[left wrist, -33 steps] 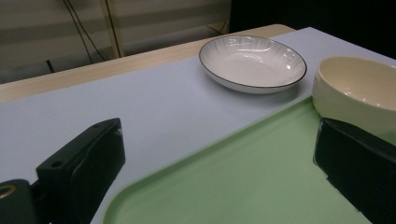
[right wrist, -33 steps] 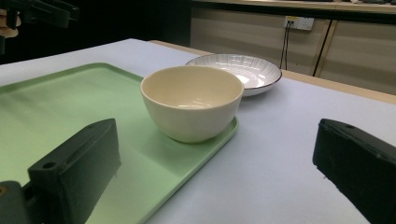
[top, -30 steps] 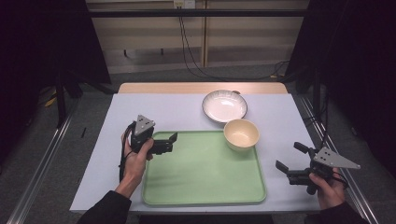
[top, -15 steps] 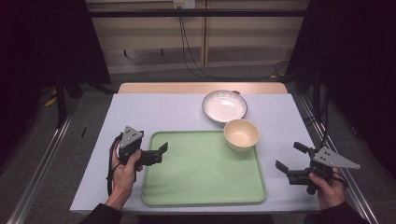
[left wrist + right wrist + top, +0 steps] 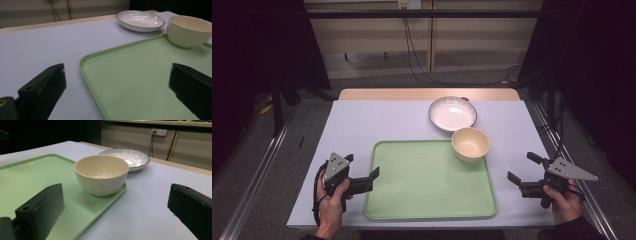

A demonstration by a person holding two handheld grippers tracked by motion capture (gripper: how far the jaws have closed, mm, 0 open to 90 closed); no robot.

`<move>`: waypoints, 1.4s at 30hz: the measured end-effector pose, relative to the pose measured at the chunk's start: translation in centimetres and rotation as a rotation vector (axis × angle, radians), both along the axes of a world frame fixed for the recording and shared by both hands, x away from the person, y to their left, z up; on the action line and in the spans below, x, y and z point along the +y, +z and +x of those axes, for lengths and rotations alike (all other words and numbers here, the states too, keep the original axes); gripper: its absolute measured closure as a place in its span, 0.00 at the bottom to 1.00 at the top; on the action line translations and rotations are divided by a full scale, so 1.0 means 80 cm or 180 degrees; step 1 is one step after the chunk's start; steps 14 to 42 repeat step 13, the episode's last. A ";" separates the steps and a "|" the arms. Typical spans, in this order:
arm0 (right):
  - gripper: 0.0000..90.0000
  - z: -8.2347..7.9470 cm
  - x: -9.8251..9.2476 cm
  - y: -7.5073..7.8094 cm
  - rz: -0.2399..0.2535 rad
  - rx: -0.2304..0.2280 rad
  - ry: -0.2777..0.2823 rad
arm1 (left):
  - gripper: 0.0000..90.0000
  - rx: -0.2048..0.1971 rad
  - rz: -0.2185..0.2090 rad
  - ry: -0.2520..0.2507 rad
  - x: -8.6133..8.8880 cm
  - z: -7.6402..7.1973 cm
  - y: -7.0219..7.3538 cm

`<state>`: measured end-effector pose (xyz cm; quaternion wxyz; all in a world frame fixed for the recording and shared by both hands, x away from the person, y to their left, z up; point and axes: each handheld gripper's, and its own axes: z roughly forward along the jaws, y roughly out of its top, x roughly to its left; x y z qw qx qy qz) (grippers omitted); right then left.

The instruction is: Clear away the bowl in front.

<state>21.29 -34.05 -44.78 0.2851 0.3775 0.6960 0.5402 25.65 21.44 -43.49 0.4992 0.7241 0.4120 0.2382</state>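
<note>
Table: pale grey-white top, seen from above, a person's hands coming in from the near edge.
Tray: flat green tray lying on the table near the person, between the two grippers.
Bowl: cream bowl, upright, sitting on the tray's far right corner.
Plate: white ribbed plate with a dark rim, on the table just beyond the bowl.
Left gripper: held low at the tray's left edge, jaws wide apart, one over the table and one over the tray, gripping nothing.
Right gripper: held over bare table right of the tray, jaws wide apart, pointing toward the bowl, apart from it.
</note>
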 end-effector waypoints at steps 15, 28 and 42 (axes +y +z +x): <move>0.00 0.004 0.004 -0.008 -0.0138 0.0115 -0.0027 | 0.02 -0.0001 -0.0025 0.0258 0.024 -0.030 -0.002; 0.00 0.004 0.004 -0.008 -0.0138 0.0115 -0.0027 | 0.02 -0.0001 -0.0025 0.0258 0.024 -0.030 -0.002; 0.00 0.004 0.004 -0.008 -0.0138 0.0115 -0.0027 | 0.02 -0.0001 -0.0025 0.0258 0.024 -0.030 -0.002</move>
